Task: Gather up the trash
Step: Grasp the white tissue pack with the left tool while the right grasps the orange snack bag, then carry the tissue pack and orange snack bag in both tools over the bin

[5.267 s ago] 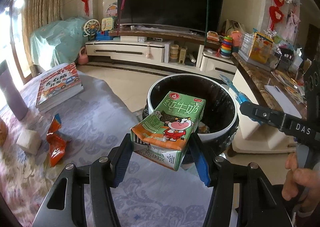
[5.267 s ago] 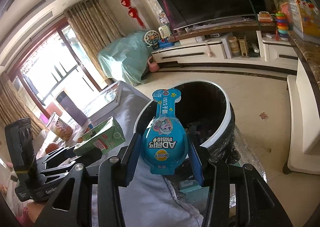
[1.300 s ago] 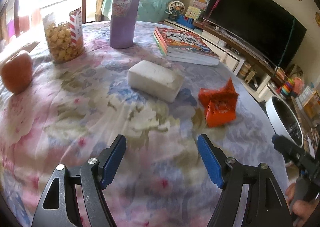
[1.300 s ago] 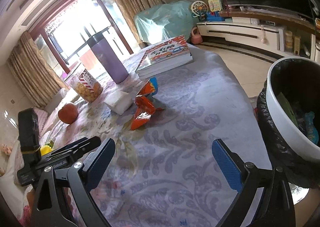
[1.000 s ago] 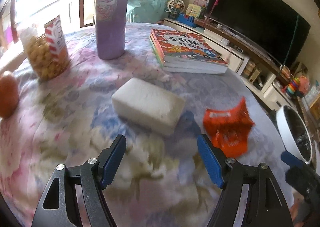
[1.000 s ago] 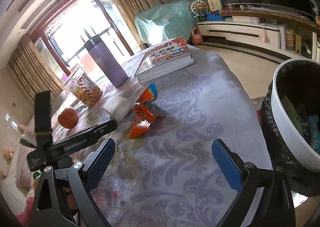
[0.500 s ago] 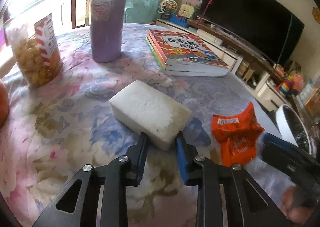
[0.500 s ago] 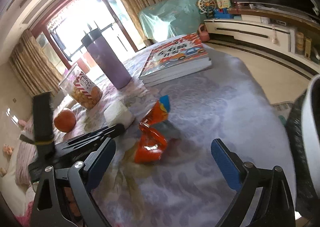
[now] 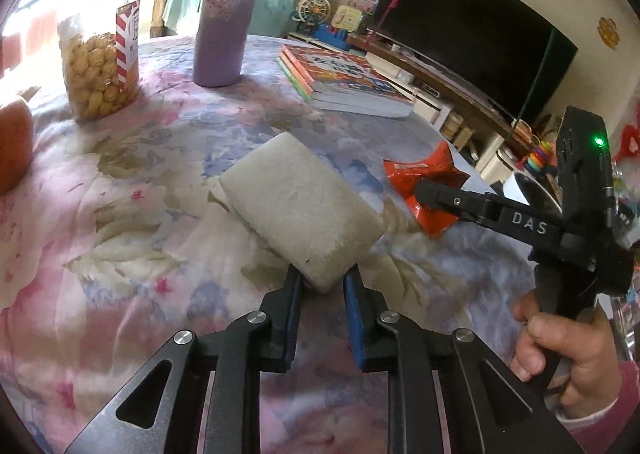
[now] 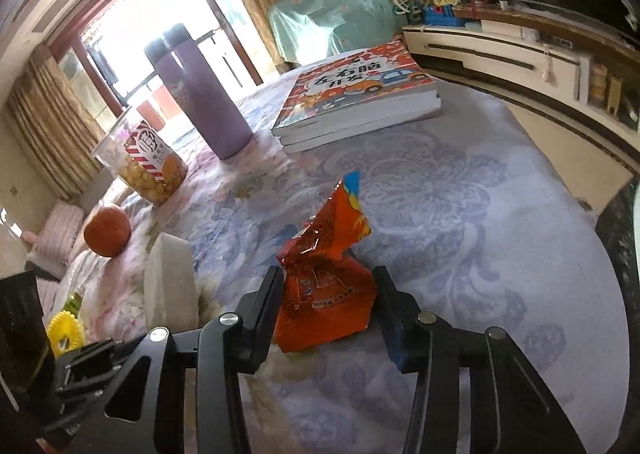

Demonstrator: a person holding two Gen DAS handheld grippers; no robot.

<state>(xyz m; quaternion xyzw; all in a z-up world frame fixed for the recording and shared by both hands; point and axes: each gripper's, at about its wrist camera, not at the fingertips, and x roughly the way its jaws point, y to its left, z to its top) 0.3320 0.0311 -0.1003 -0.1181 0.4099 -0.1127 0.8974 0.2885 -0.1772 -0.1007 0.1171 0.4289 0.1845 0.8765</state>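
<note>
We held the white foam block point(image 9: 298, 210) by its near corner, our left gripper point(image 9: 320, 286) pinched narrow on it, the block lifted and tilted over the flowered tablecloth point(image 9: 120, 238). The red snack wrapper point(image 10: 326, 282) lay just beside it toward the table's right edge, between the fingers of our right gripper point(image 10: 328, 294); we could not tell whether those fingers pressed it or only flanked it. Bare cloth stretched from the wrapper to the curved table edge, where the dark bin point(image 10: 620, 254) stood close by. Farther back, the stacked books point(image 10: 360, 102), purple flask point(image 10: 200, 94), snack jar point(image 10: 140, 158) and orange fruit point(image 10: 107, 230) crowded the far side. We read "DAS" on the right gripper's arm; the book cover's Chinese title showed beside a cartoon car.
</note>
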